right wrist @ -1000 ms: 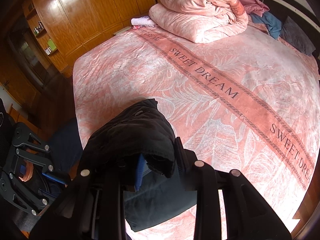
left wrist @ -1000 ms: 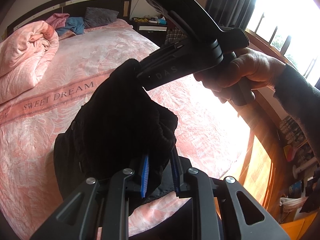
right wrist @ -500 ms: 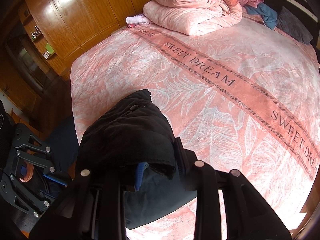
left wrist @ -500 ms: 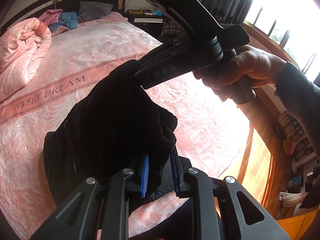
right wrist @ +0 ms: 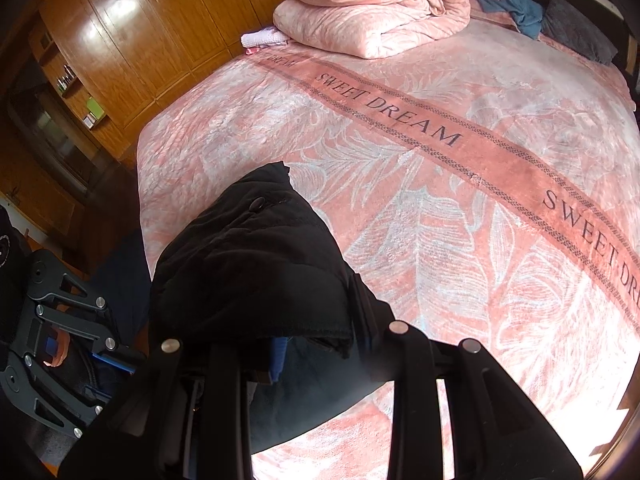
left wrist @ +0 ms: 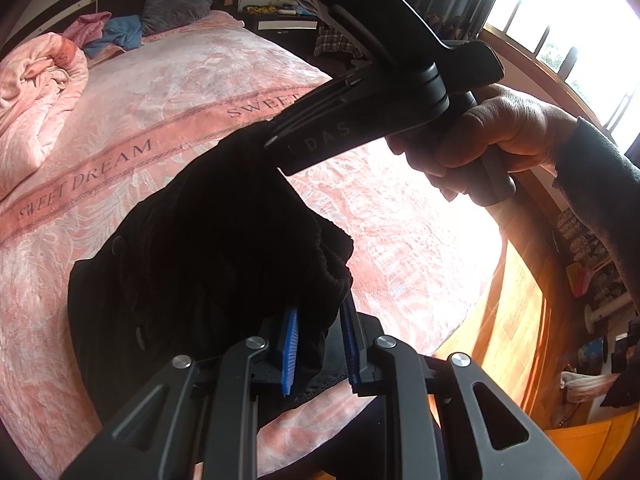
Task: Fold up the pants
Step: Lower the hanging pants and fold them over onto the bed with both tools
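Note:
The black pants (left wrist: 208, 264) hang bunched above the pink bed, held at the top by both grippers. My left gripper (left wrist: 320, 344) is shut on a fold of the pants between its blue pads. My right gripper (right wrist: 312, 344) is shut on the pants (right wrist: 248, 276) too; the cloth drapes over its fingers and hides the tips. In the left wrist view the right gripper (left wrist: 276, 144) comes in from the upper right, held by a hand, and bites the cloth's upper edge. The lower part of the pants hangs down toward the near edge of the bed.
The pink "SWEET DREAM" bedspread (right wrist: 460, 184) covers the bed. A rolled pink duvet (right wrist: 372, 4) and loose clothes (right wrist: 516, 4) lie at the head end. Wooden wardrobes (right wrist: 132, 28) stand on one side, a bright window (left wrist: 568, 20) and wooden floor (left wrist: 508, 332) on the other.
Both grippers have carried the pants a little further over the bed; the bedspread lettering has shifted in both views. Both grips are unchanged.

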`<state>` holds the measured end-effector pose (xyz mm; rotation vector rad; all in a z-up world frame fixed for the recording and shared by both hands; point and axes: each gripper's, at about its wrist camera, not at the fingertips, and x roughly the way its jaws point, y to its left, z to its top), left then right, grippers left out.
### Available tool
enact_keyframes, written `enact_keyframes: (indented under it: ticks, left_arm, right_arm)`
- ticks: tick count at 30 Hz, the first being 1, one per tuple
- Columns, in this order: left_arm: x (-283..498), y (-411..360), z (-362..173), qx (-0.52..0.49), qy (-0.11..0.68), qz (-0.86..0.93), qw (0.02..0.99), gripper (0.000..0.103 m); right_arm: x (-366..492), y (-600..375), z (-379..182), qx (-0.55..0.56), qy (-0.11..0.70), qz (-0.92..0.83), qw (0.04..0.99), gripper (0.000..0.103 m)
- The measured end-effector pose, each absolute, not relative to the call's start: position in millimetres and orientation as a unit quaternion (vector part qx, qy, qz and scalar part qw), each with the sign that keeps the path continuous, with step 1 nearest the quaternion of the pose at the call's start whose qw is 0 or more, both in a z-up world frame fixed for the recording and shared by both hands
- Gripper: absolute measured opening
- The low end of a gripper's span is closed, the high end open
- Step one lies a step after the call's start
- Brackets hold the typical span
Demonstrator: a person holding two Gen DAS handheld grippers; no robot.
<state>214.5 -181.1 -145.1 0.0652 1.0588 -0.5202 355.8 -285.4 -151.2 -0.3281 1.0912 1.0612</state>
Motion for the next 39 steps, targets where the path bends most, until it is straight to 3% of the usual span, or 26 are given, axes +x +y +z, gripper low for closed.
enact_keyframes:
  ticks: [39]
  left_arm:
    - [230.3,-221.0,-213.2,0.059,0.552,-0.253,0.792,0.020]
  right_arm:
    - [368.5,-328.4,-231.9,-0.109,0.529,0.469,0.699,0.027]
